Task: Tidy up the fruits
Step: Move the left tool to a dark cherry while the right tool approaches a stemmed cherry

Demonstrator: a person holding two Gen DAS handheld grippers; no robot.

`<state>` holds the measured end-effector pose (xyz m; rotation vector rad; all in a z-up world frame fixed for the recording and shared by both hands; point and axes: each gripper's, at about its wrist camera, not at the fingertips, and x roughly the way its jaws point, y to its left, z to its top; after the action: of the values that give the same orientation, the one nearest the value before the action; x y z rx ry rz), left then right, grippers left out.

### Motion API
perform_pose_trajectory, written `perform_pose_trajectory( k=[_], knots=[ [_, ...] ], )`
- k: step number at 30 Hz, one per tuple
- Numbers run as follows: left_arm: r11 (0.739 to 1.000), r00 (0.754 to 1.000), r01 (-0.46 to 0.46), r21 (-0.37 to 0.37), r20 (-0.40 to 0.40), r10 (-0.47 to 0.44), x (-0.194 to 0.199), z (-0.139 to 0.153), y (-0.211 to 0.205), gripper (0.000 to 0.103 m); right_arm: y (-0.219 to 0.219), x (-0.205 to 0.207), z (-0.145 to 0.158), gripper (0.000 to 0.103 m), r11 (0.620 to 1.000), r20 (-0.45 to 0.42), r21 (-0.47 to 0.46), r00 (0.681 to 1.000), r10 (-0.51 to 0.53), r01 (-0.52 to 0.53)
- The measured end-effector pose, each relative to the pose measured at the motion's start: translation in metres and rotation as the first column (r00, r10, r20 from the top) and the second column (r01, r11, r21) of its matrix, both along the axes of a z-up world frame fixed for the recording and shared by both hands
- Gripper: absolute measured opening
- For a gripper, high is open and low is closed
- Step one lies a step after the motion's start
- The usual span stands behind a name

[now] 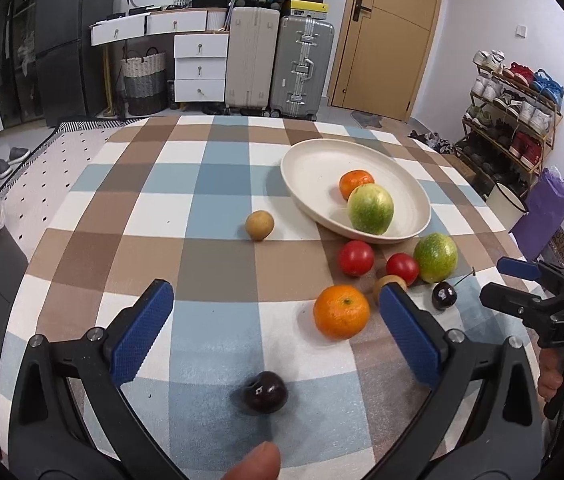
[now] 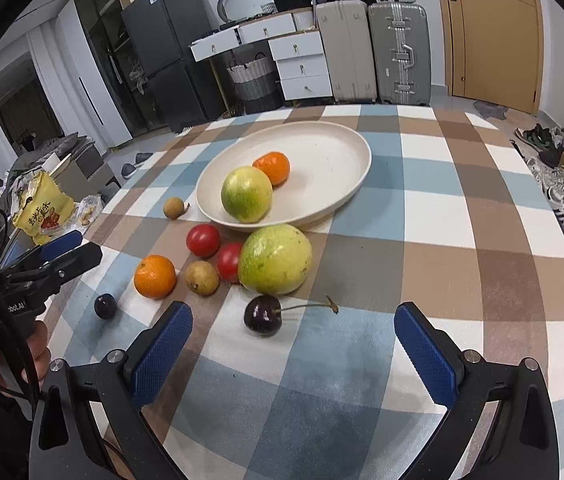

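Note:
A cream plate (image 1: 313, 168) (image 2: 329, 160) holds a tangerine (image 2: 272, 168) and a green fruit (image 2: 246, 194). In front of it on the checked cloth lie two tomatoes (image 2: 203, 240), a second green fruit (image 2: 274, 260), a tangerine (image 1: 341, 312) (image 2: 155, 276), two small brown fruits (image 2: 202, 278) (image 1: 260, 225) and two dark cherries. My left gripper (image 1: 275, 292) (image 2: 78, 250) stands open, the stemless cherry (image 1: 264, 392) (image 2: 105, 306) low between its fingers, untouched. My right gripper (image 2: 293, 312) (image 1: 497, 280) is open just behind the stemmed cherry (image 2: 262, 315) (image 1: 443, 295).
A yellow snack bag (image 2: 42, 210) lies off the table's left side. Suitcases (image 1: 278, 64), white drawers (image 1: 200, 68) and a door stand beyond the far edge. A shoe rack (image 1: 509, 116) lines the right wall. A thumb (image 1: 260, 462) shows at the bottom.

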<state>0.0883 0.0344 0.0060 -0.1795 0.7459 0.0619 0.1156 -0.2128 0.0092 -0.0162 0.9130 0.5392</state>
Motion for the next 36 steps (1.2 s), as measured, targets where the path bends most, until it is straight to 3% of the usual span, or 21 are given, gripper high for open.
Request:
perform_pose_trajectory(
  k=[5,11,17,29,36],
  knots=[
    [1.000,1.000,-0.014,-0.021,-0.023,0.014,-0.001,-0.010,0.006,0.103,0.002,0.002,-0.013,0.103,1.000,-0.046,-0.004,0.999,0.001,-0.001],
    [1.000,0.999,-0.024,0.010,-0.047,0.025,-0.002,-0.018,0.008,0.102,0.010,0.002,-0.025,0.101,0.999,-0.065,-0.035,0.998,0.018,-0.020],
    [1.000,0.996,-0.026,0.008,-0.086,0.027,-0.004,-0.028,0.010,0.102,0.018,0.002,-0.031,0.083,0.998,-0.071,-0.043,0.997,0.042,-0.045],
    [1.000,0.991,-0.002,-0.012,-0.136,0.000,-0.010,-0.037,0.014,0.102,0.030,0.001,-0.032,0.069,0.996,-0.033,-0.075,0.998,0.055,-0.057],
    [1.000,0.986,0.026,-0.008,-0.165,-0.027,-0.016,-0.044,0.011,0.102,0.030,0.003,-0.033,0.068,0.996,-0.026,-0.071,0.999,0.048,-0.050]
  ],
)
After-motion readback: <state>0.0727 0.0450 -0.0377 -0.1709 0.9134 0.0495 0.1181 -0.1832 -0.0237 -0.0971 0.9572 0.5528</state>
